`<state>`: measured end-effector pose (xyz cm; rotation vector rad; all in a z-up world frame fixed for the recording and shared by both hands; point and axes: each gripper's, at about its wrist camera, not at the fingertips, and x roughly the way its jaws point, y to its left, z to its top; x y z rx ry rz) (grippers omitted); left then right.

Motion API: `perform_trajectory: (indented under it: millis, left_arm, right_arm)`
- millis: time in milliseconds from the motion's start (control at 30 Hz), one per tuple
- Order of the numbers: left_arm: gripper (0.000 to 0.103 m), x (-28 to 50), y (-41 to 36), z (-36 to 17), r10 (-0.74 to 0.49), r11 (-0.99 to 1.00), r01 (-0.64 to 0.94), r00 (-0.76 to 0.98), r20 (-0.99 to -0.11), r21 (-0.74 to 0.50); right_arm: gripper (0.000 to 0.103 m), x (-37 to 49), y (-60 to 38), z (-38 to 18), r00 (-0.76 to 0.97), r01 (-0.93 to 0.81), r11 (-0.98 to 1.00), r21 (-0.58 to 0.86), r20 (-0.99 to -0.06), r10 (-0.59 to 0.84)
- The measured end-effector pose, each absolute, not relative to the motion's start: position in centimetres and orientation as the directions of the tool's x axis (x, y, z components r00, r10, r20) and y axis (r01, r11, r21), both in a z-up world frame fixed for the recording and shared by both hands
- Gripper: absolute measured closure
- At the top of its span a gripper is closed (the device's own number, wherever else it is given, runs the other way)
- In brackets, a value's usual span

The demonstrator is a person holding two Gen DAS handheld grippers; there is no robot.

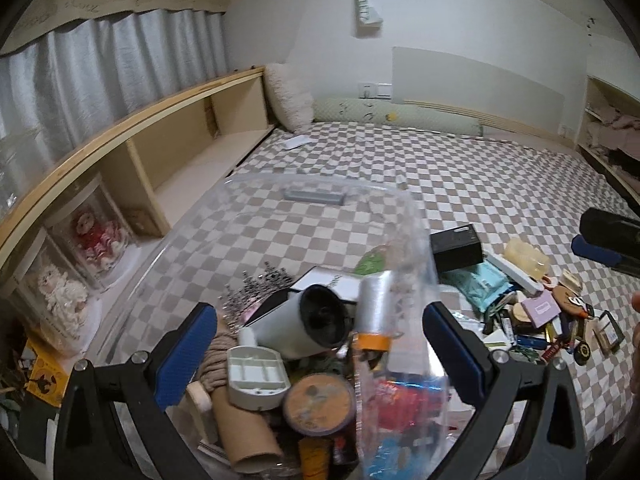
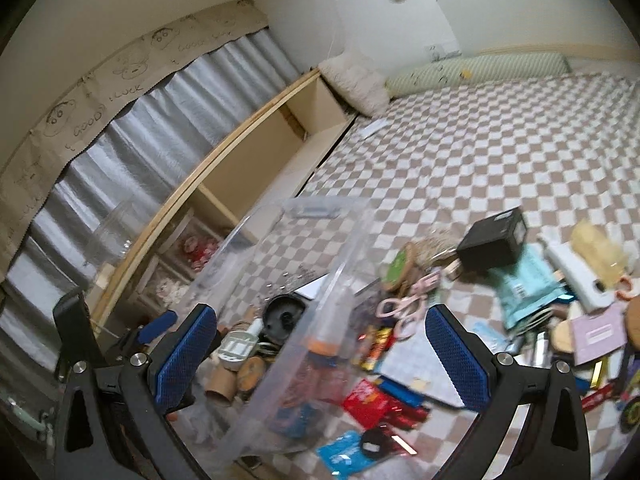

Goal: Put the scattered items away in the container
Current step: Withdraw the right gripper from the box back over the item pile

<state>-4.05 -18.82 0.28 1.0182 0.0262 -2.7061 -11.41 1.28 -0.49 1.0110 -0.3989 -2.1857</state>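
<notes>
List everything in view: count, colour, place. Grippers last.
Clear plastic container: one, transparent, on the bed, partly filled.
White cup with black inside: one, lying in the container.
Cardboard tube: one, brown, in the container's near end.
Orange-lidded tin: one, in the container.
Black box: one, on the bedspread outside the container.
Pink scissors: one pair, on the bedspread beside the container wall.
Teal packet: one, under the black box's near side.
Checkered bedspread: one, beige and white.
Left gripper: blue pads, open over the container.
Right gripper: blue pads, open.
</notes>
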Motion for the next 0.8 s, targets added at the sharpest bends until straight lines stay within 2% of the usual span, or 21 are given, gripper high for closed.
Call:
perform_trajectory:
  millis: [300, 633, 800]
  left_arm:
    - [0.0, -4.2, -16.5, 1.9, -0.202, -0.975, 0.216, -0.794, -0.573, 0.045]
    - [0.0, -5.4, -12.5, 2.0, -0.117, -0.992, 0.117, -0.807, -0.579, 0.037]
    - [0.0, -6.1, -9.5, 1.4, -0.085, -0.996, 0.056, -0.806, -0.585, 0.068]
  right_arm:
    - [0.0, -10.4, 5.5, -0.3, -0.565, 0.423, -0.806, 0.414, -0.575, -0.592]
    - [0.0, -10.1, 11.7, -1.1, -0.665, 0.278, -0.898, 0.34, -0.607, -0.435]
    - [0.0, -10.5, 14.5, -2.1, -0.65, 0.233, -0.912, 0.337, -0.644, -0.404]
